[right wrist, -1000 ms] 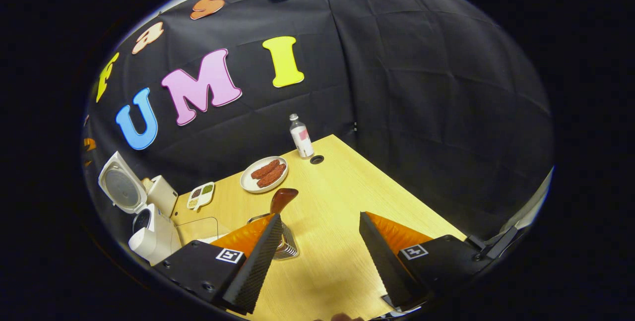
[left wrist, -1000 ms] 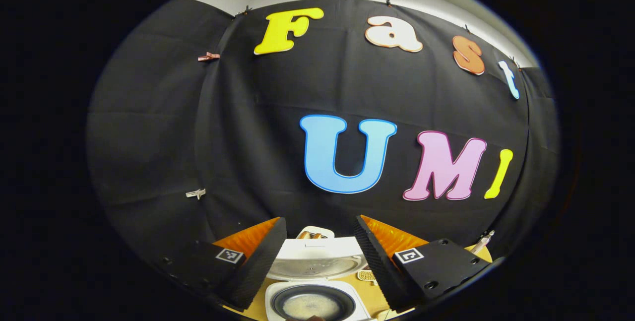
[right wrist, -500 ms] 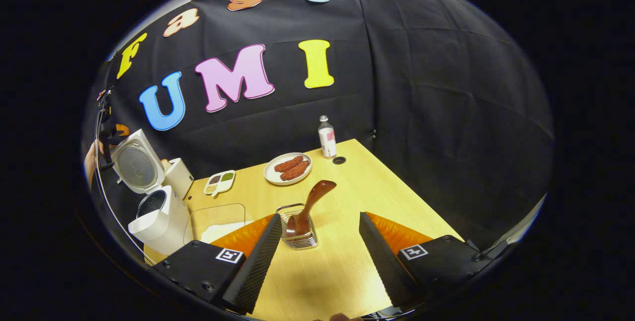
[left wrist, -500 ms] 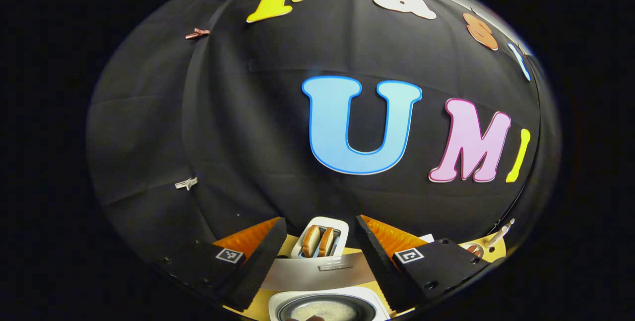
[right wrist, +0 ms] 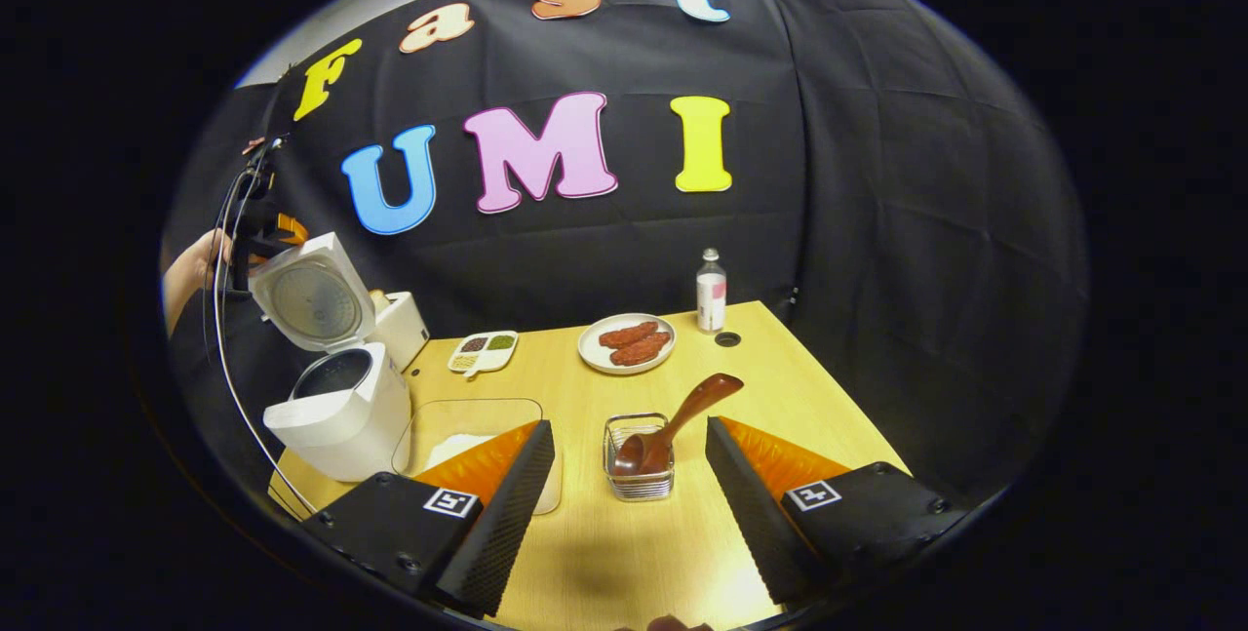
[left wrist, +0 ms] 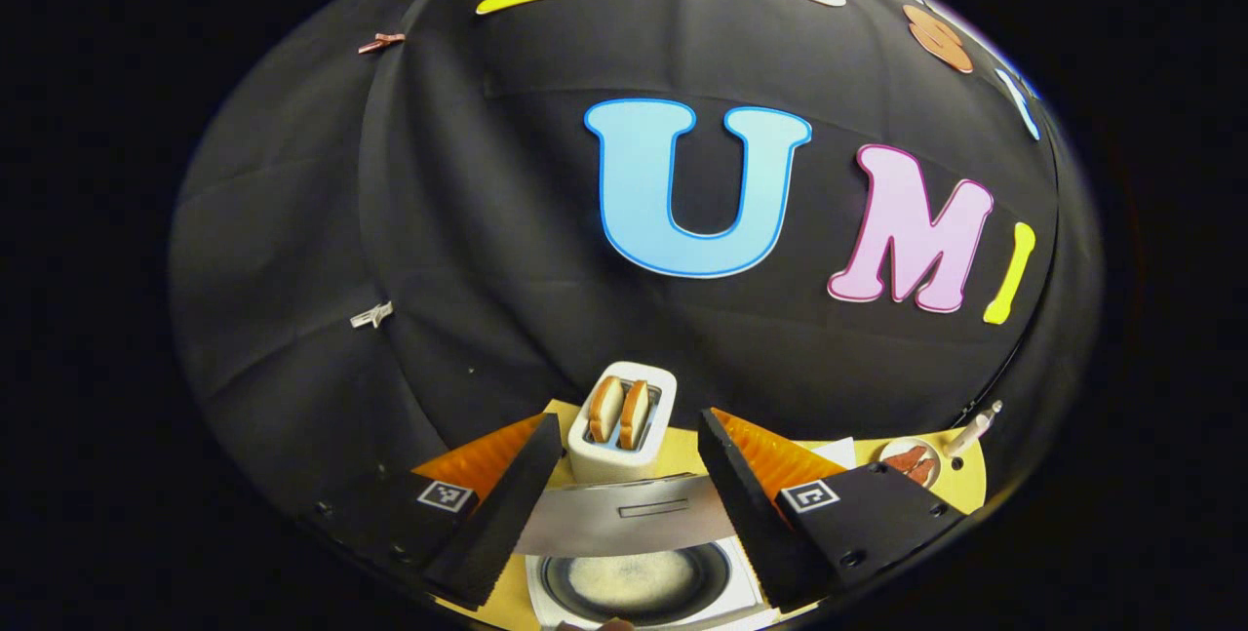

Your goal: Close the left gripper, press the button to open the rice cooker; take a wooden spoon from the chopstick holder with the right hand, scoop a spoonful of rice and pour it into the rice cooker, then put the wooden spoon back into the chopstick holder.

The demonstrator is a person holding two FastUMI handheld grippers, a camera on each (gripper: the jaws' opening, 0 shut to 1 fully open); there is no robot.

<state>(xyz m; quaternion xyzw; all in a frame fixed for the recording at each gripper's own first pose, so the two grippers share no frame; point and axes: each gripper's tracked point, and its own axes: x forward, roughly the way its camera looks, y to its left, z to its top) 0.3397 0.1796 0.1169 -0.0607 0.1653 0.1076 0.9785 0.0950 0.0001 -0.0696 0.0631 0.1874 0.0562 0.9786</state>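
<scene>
- My left tongs (left wrist: 629, 475) are apart, up over the open cooker (right wrist: 336, 407) on the left of the table (right wrist: 770, 387)
- My right tongs (right wrist: 629, 490) are apart, holding nothing
- The spoon (right wrist: 673, 426) leans in the holder (right wrist: 639, 460) between them

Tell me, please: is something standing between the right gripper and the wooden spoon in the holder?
Nothing visible does. In the right gripper view the open right gripper faces the holder directly, with bare table between. The wooden spoon leans to the right, its handle end free. The clear container sits off to the left.
</scene>
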